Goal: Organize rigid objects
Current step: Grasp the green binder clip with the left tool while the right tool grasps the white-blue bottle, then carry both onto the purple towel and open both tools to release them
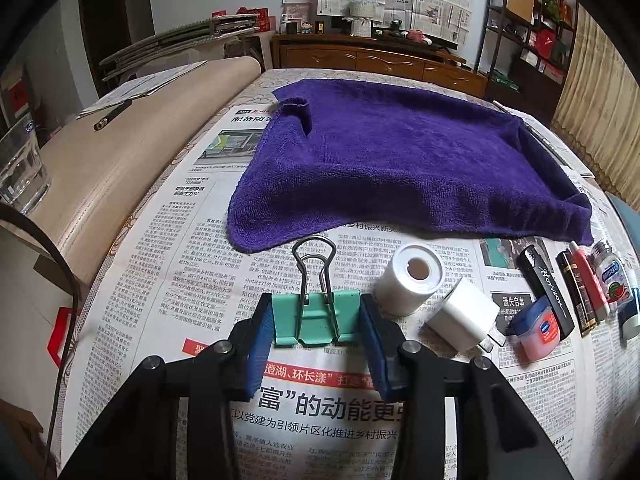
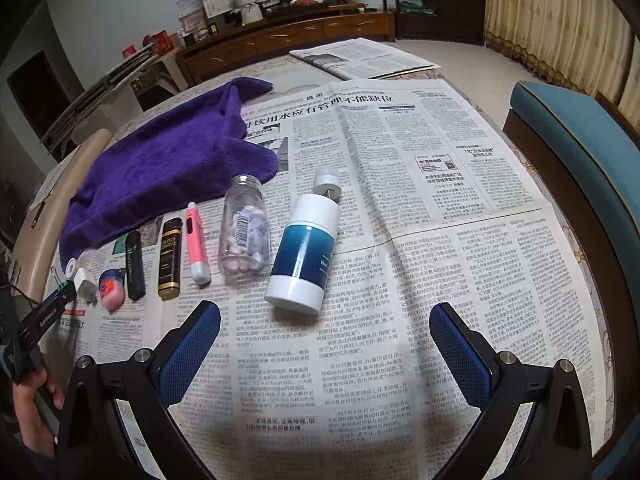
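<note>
The green binder clip (image 1: 316,320) sits low on the newspaper-covered worktop (image 1: 168,248), squeezed by its two sides between the blue pads (image 1: 260,344) of the left gripper (image 1: 316,334); its wire handles stand up and lean away toward the purple towel (image 1: 400,160). So the left jaws are closed on the clip. Just to the right of it a small white paper roll (image 1: 408,284) lies with its hollow core showing, and touching that, a white plug adapter (image 1: 460,318) lies on its side, prongs pointing right.

Further right runs a neat row of small things lying side by side: a little blue-lidded jar of pink balm (image 2: 110,286), a slim black tube (image 2: 134,266), a black-and-gold tube (image 2: 170,260), a pink and white pen-like stick (image 2: 196,246), a clear bottle of tablets (image 2: 244,236), and a blue and white lotion bottle (image 2: 304,248) with its pump head pointing away. The lotion bottle is the last and largest in the row, tilted a little off the line of the others.

The right gripper (image 2: 324,350) hangs above bare newspaper near the lotion bottle's base, its jaws spread wide with nothing between them. A folded newspaper (image 2: 360,58) lies at the far edge of the worktop, and a blue-cushioned chair (image 2: 580,152) stands off to the right. A glass (image 1: 20,168) stands on the wooden surface at the left.
</note>
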`<action>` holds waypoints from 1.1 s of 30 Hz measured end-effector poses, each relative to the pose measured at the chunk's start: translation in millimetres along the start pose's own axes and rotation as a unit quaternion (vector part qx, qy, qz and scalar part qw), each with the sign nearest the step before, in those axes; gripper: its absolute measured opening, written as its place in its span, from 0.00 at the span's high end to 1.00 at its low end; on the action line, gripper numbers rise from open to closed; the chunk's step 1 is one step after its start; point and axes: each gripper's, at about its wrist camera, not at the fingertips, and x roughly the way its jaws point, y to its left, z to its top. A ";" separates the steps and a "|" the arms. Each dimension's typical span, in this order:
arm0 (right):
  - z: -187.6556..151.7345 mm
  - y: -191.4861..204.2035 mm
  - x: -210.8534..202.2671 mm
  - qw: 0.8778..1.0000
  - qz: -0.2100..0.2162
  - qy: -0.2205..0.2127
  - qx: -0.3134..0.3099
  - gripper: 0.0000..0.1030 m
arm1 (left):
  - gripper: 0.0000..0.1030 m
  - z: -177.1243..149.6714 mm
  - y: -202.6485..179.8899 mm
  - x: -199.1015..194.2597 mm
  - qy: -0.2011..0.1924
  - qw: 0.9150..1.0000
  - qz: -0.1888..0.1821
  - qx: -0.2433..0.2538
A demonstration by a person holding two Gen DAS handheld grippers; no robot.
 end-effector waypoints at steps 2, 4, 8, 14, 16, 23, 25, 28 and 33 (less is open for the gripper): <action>4.6 2.1 9.5 1.000 -0.003 0.001 0.001 0.01 | 0.62 0.3 0.5 0.1 0.001 1.000 -0.001 -0.002; 8.4 5.8 18.1 1.000 -0.003 0.003 -0.004 0.04 | 0.62 0.3 0.5 0.3 0.002 1.000 -0.002 -0.003; 10.2 17.1 33.7 1.000 -0.022 0.004 -0.022 0.16 | 0.62 1.3 2.9 0.7 0.004 1.000 -0.007 -0.007; 7.5 19.0 47.4 0.998 -0.051 0.007 -0.027 0.31 | 0.62 1.1 1.8 0.7 0.003 1.000 -0.005 -0.006; 9.1 20.9 48.9 0.997 -0.064 -0.001 -0.033 0.31 | 0.62 1.0 1.3 0.8 0.002 1.000 -0.002 -0.006; 15.6 25.0 51.3 0.997 -0.071 -0.019 -0.021 0.45 | 0.62 0.2 -1.3 0.1 0.004 1.000 0.000 -0.007; 15.9 27.0 50.2 0.997 -0.068 -0.023 -0.026 0.57 | 0.62 0.7 -0.8 0.1 0.004 1.000 0.000 -0.008; 16.5 26.8 50.4 0.997 -0.064 -0.023 -0.029 0.64 | 0.62 1.0 -0.7 0.4 0.002 1.000 0.001 -0.007; 14.8 16.4 44.7 0.999 -0.034 -0.017 -0.015 0.64 | 0.62 3.4 9.5 -2.7 0.004 1.000 -0.007 -0.022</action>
